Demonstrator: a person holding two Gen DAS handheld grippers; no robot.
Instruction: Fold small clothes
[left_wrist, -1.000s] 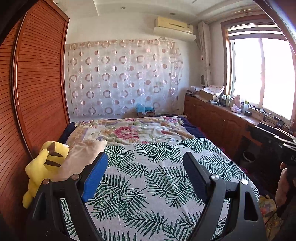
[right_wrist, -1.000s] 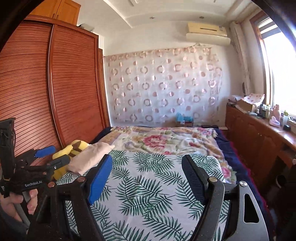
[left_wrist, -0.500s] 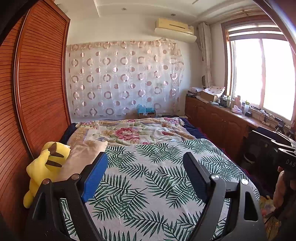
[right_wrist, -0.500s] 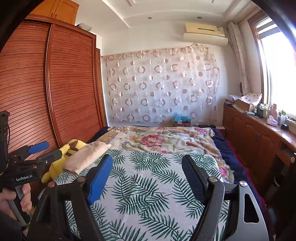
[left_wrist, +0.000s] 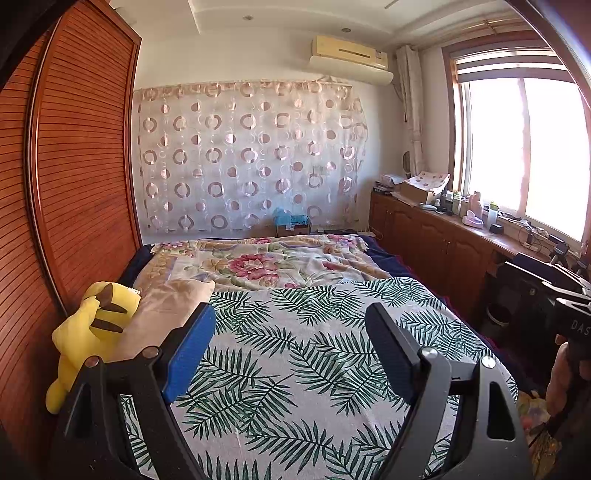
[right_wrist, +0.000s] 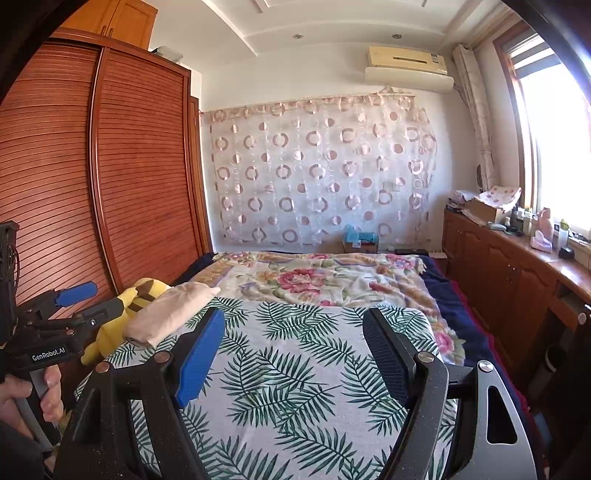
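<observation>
Holding our left gripper (left_wrist: 291, 343) and right gripper (right_wrist: 293, 347) above the bed (left_wrist: 314, 354), both wide open and empty, we see no small clothes anywhere, folded or not, so we cannot tell how far along we are.

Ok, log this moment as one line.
left tool: open, empty | right tool: open, empty | both over leaf-print sheet | no small clothes visible
</observation>
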